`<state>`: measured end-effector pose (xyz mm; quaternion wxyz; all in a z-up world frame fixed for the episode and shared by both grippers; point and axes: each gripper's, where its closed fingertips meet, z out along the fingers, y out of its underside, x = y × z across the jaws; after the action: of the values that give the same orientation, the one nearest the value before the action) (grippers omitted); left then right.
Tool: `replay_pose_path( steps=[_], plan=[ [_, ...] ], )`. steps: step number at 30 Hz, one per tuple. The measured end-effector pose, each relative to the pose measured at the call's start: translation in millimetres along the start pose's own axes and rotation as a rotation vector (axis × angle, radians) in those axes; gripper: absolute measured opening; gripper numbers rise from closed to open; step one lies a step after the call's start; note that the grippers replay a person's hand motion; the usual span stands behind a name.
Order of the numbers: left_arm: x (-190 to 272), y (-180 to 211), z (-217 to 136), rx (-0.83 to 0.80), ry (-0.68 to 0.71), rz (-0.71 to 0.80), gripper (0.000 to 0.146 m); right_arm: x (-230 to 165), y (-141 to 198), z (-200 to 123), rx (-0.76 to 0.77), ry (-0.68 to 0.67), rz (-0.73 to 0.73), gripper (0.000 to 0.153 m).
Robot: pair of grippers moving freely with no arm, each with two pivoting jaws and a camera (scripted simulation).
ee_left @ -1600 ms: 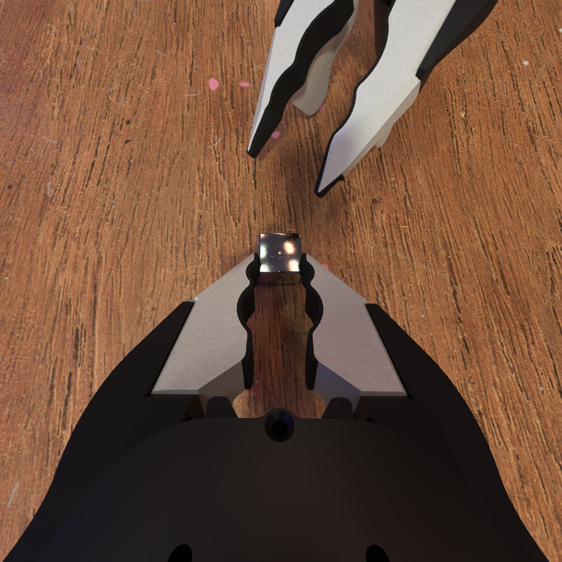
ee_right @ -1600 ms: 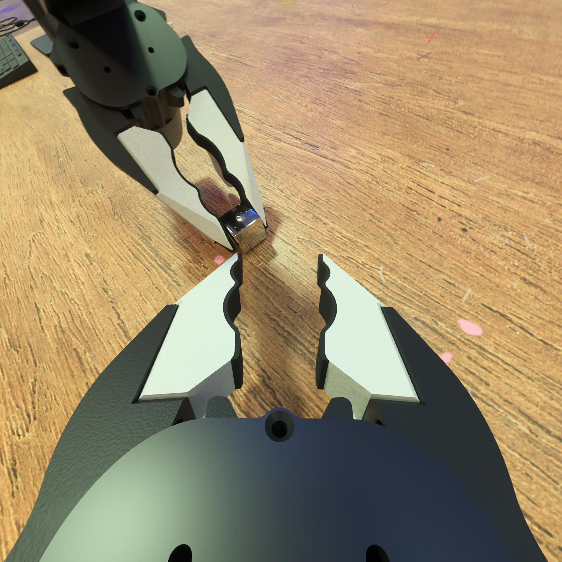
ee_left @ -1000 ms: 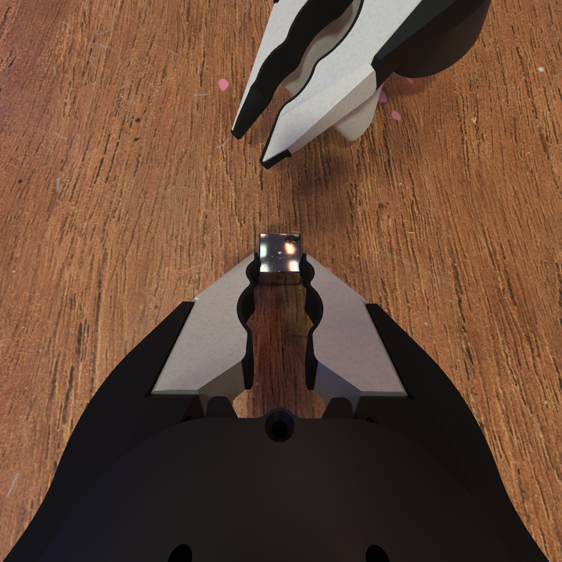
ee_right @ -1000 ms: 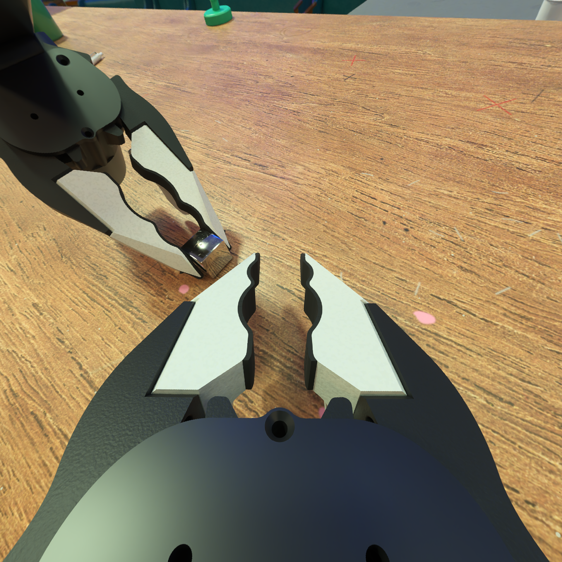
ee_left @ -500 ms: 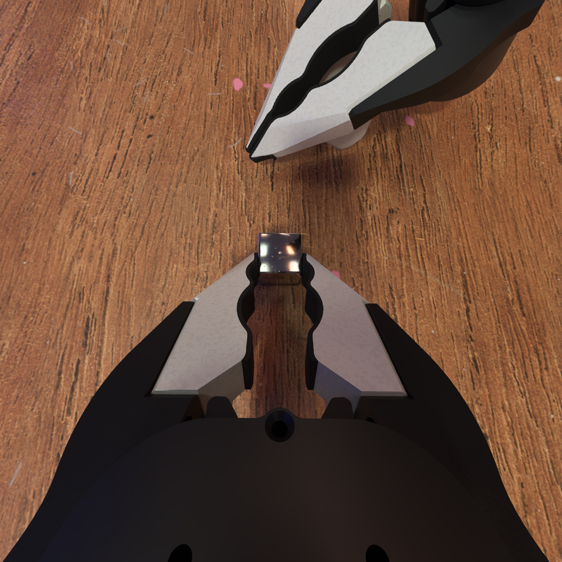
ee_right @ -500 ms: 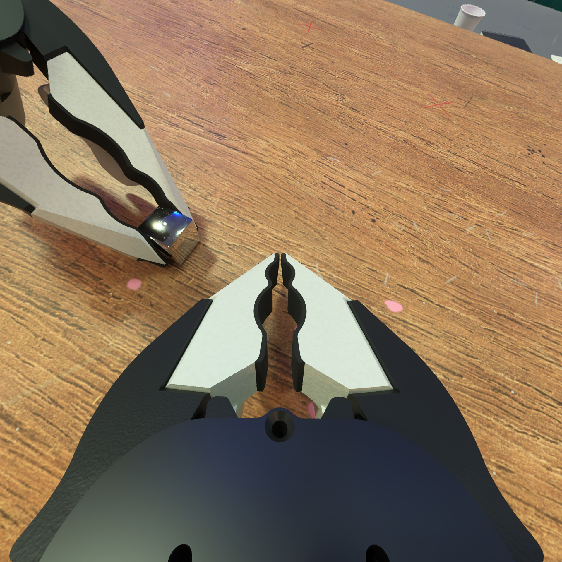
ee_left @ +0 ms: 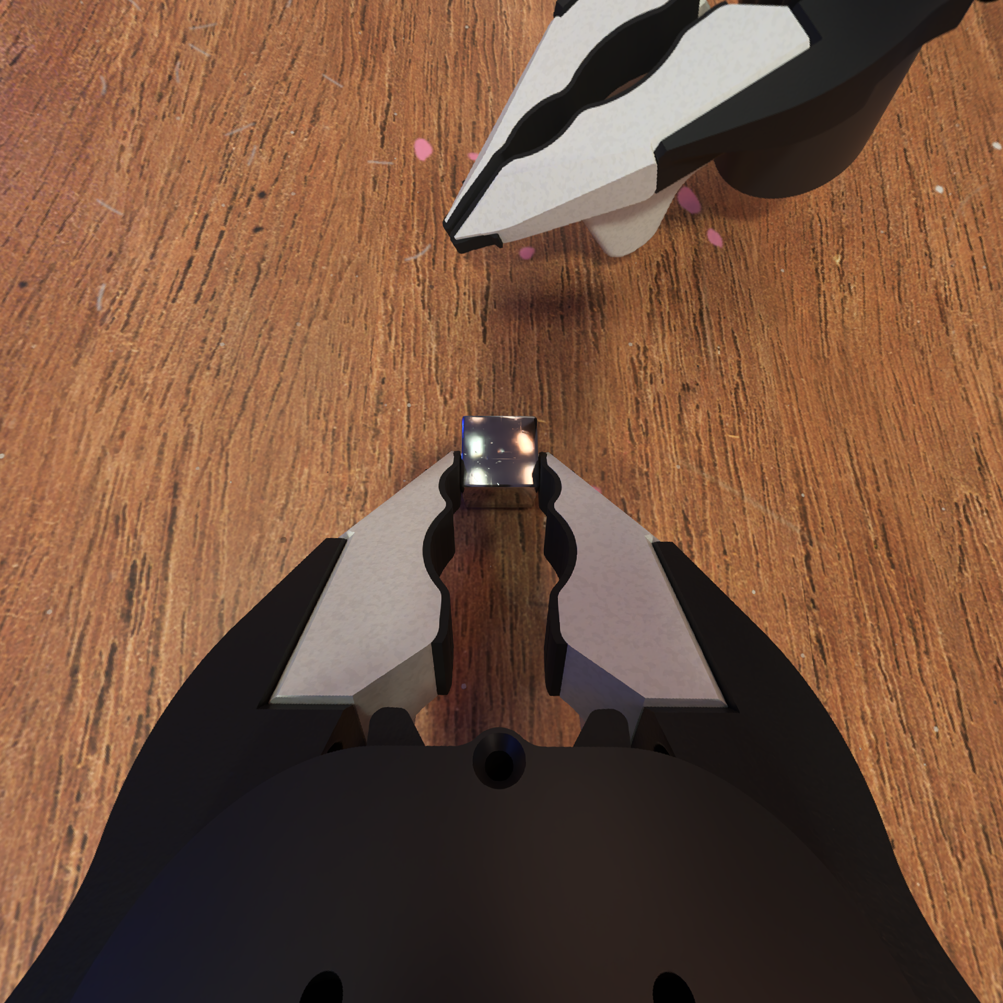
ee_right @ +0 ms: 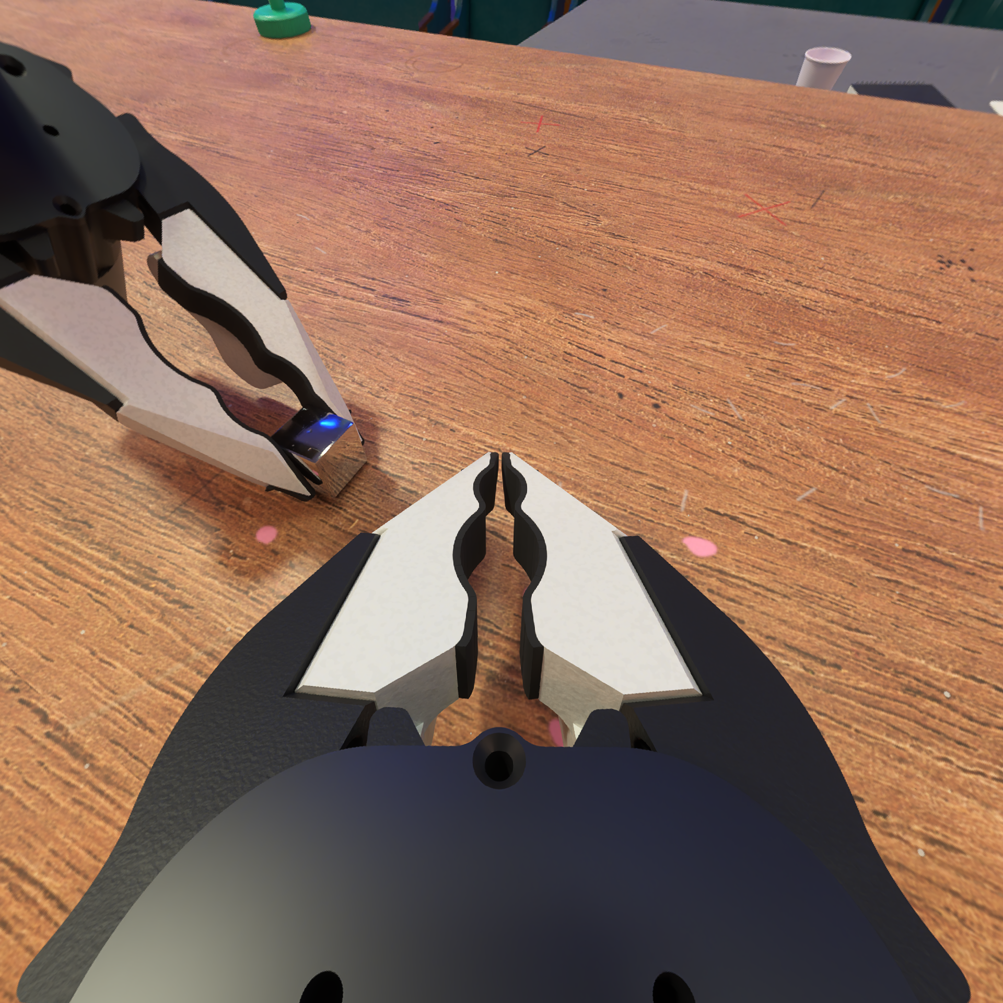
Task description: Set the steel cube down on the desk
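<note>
A small shiny steel cube [ee_left: 498,458] sits pinched between the fingertips of my left gripper [ee_left: 498,472], low over the wooden desk [ee_left: 217,380]. In the right wrist view the cube [ee_right: 325,450] rests at the desk surface, still held by the left gripper [ee_right: 320,461]. My right gripper [ee_right: 498,458] is shut and empty, its tips to the right of the cube and apart from it. It also shows in the left wrist view [ee_left: 461,239], beyond the cube.
Pink specks [ee_right: 699,546] and red crosses [ee_right: 762,209] mark the desk. A green round-based object [ee_right: 282,19] stands at the far edge. A white cup [ee_right: 822,65] sits on a grey table beyond.
My right gripper closed from open to shut and swung away to the right of the cube. My left gripper kept its hold on the cube and stayed put.
</note>
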<state>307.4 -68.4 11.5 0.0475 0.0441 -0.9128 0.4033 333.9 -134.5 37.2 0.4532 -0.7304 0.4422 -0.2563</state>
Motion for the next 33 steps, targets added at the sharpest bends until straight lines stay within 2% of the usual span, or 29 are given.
replay_pose_path(
  steps=[5,15,33],
  plan=[
    [0.0,-0.2,-0.1,0.002,0.013,-0.013,0.028,-1.8,-0.1,0.0,0.001,0.011,-0.034,0.001],
    [0.0,-0.3,-0.3,0.003,0.021,-0.021,0.028,-0.7,-4.4,-3.6,0.041,-0.023,0.02,0.001],
    [-0.1,-0.7,-0.6,0.007,0.045,-0.048,0.028,-1.7,-5.1,-4.2,0.047,-0.032,0.02,0.001]
  ],
)
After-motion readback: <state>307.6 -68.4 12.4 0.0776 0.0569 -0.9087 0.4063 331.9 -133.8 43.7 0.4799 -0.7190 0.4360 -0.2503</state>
